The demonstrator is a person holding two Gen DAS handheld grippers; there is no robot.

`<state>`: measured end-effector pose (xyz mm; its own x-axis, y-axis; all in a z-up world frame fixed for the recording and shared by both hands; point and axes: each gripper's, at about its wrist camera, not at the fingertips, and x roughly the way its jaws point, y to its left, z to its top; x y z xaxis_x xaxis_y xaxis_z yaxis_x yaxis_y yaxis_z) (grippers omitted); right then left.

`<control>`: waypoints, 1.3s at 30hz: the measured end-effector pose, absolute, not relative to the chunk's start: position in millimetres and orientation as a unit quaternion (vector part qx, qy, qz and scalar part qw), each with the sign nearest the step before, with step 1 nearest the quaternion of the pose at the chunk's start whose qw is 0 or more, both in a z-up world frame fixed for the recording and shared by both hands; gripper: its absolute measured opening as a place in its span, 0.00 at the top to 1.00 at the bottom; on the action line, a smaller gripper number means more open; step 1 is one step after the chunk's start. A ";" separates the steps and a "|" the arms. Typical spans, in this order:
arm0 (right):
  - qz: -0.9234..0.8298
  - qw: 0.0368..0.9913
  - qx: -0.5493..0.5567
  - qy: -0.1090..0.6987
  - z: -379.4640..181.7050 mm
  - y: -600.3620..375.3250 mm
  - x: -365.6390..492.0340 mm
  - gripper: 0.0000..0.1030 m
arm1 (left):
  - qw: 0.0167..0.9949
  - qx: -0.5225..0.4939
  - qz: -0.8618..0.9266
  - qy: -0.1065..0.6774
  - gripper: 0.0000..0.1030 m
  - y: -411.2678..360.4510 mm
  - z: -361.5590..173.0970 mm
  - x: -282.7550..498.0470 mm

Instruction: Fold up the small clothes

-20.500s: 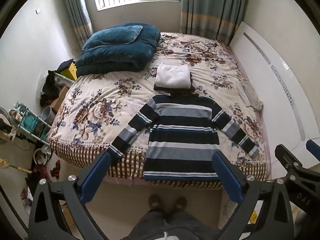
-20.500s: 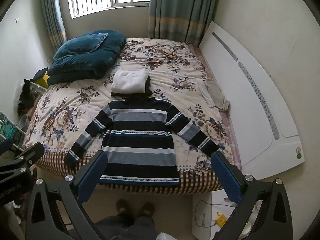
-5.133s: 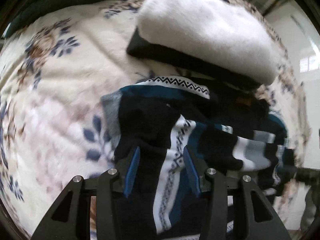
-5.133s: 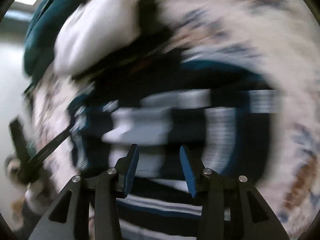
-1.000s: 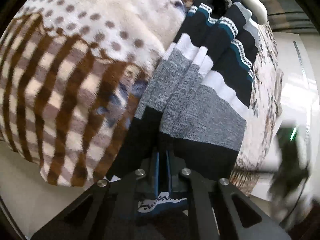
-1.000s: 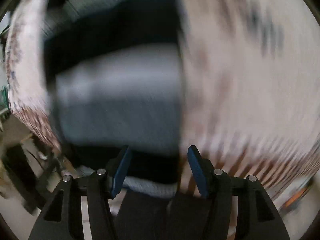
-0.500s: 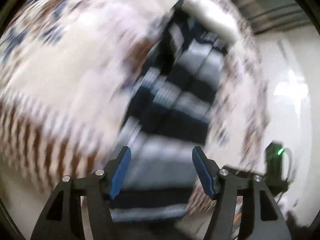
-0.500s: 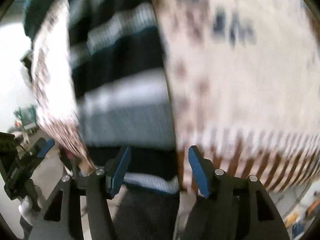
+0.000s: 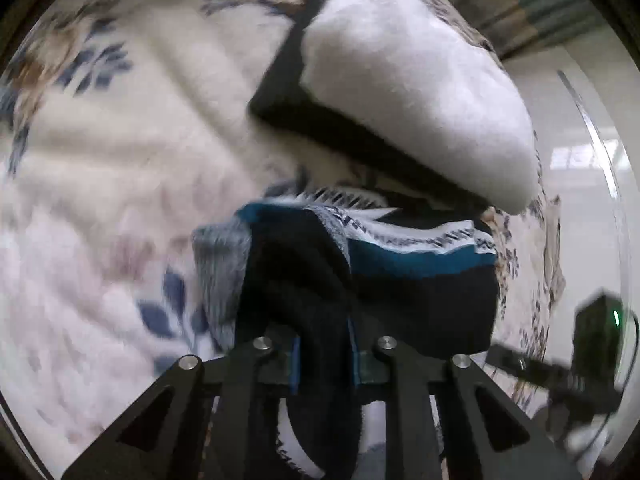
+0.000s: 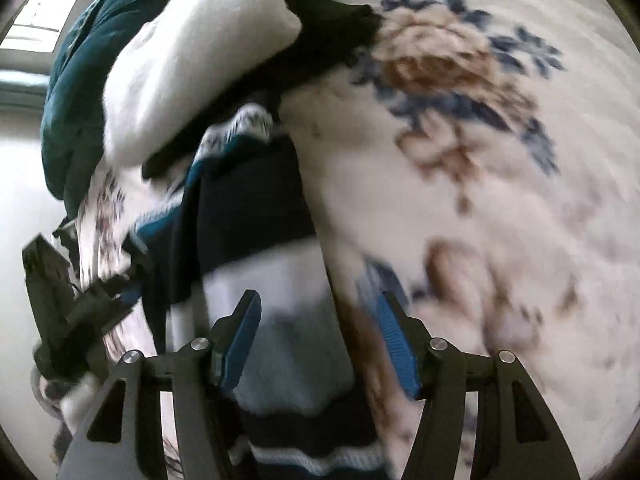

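Two folded garments (image 9: 420, 92) — on floral bedspread (image 9: 100, 160).

Striped sweater (image 9: 420, 280) in navy, teal, grey and white, bunched and partly folded on a floral bedspread, just beside a folded white garment (image 9: 408, 80) stacked on a black one (image 9: 288, 92).

**Materials and finishes**

Striped navy, teal and grey knit sweater (image 9: 420, 280): matt, ribbed wool-like cloth. Folded white fleece garment (image 9: 408, 92): fuzzy, soft nap. Black folded cloth beneath it (image 9: 280, 92): matt. Floral cream plush bedspread (image 9: 120, 168): velvety pile. Teal quilt (image 10: 76, 92): soft, matt fabric. Gripper frames: matt black plastic, bright metal screws, ridged blue pads (image 10: 396, 344).
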<state>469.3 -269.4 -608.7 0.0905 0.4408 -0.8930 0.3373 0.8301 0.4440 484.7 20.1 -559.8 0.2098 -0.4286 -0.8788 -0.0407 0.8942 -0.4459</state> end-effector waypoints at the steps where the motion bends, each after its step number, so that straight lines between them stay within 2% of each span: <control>1: 0.039 0.676 0.295 0.674 -612.7 -270.2 476.3 0.41 | 0.757 -0.200 -0.141 0.606 0.87 24.0 -553.2 484.5; 2: 0.040 0.672 0.301 0.675 -618.6 -270.6 482.0 0.44 | 0.758 -0.214 -0.152 0.597 0.87 30.4 -545.4 484.9; 3: 0.042 0.669 0.313 0.673 -622.1 -272.6 488.4 0.55 | 0.758 -0.222 -0.155 0.594 0.88 35.8 -540.9 486.4; 4: 0.048 0.668 0.328 0.666 -624.4 -274.5 493.5 0.76 | 0.755 -0.229 -0.158 0.594 0.88 41.9 -540.7 489.1; 7: 0.056 0.678 0.336 0.652 -625.6 -272.6 504.4 0.98 | 0.747 -0.232 -0.148 0.606 0.89 59.5 -555.3 501.1; 11: 0.027 0.689 0.315 0.652 -625.8 -274.7 516.2 0.99 | 0.721 -0.240 -0.141 0.635 0.90 73.5 -590.2 519.1; 14: 0.005 0.691 0.284 0.665 -629.6 -275.0 518.9 1.00 | 0.713 -0.268 -0.145 0.631 0.89 85.7 -591.4 524.3; 16: 0.008 0.687 0.276 0.672 -626.5 -274.2 513.7 0.99 | 0.711 -0.291 -0.138 0.625 0.83 97.6 -582.6 521.0; 18: 0.021 0.687 0.278 0.671 -618.9 -272.7 513.6 0.98 | 0.704 -0.320 -0.139 0.619 0.54 105.7 -574.8 510.2; 20: 0.041 0.671 0.293 0.680 -616.8 -274.2 515.0 0.97 | 0.707 -0.327 -0.141 0.611 0.40 105.7 -567.1 501.8; 21: 0.053 0.668 0.302 0.678 -614.1 -281.6 514.7 0.91 | 0.706 -0.327 -0.147 0.611 0.40 102.4 -566.3 500.3; 22: 0.058 0.669 0.304 0.676 -613.0 -280.2 515.8 0.71 | 0.703 -0.321 -0.151 0.616 0.40 97.0 -568.9 501.3; 24: 0.056 0.679 0.305 0.665 -613.7 -279.3 527.1 0.43 | 0.705 -0.296 -0.148 0.628 0.42 79.9 -580.8 508.5; 25: 0.053 0.682 0.308 0.661 -616.4 -278.6 530.9 0.41 | 0.709 -0.284 -0.148 0.628 0.45 73.6 -585.2 511.5; 26: 0.053 0.679 0.316 0.660 -621.5 -276.8 537.7 0.41 | 0.713 -0.274 -0.147 0.628 0.76 68.3 -587.9 514.6; 27: 0.049 0.670 0.324 0.666 -630.5 -275.5 545.6 0.41 | 0.713 -0.270 -0.149 0.629 0.88 65.2 -590.3 517.5; 28: 0.046 0.662 0.334 0.669 -638.4 -274.3 551.6 0.59 | 0.713 -0.276 -0.149 0.627 0.88 66.0 -590.6 519.5; 29: 0.046 0.663 0.342 0.664 -641.7 -274.4 555.1 0.84 | 0.715 -0.280 -0.149 0.623 0.88 69.1 -589.2 521.1; 30: 0.030 0.665 0.335 0.667 -642.6 -275.1 558.7 0.95 | 0.716 -0.277 -0.146 0.623 0.88 72.2 -589.2 522.4; 36: -0.006 0.678 0.325 0.659 -649.4 -289.4 561.3 0.96 | 0.705 -0.263 -0.159 0.639 0.86 73.1 -602.0 533.9; 39: 0.006 0.667 0.315 0.675 -650.2 -278.0 565.1 0.93 | 0.703 -0.264 -0.163 0.640 0.75 76.5 -581.0 530.7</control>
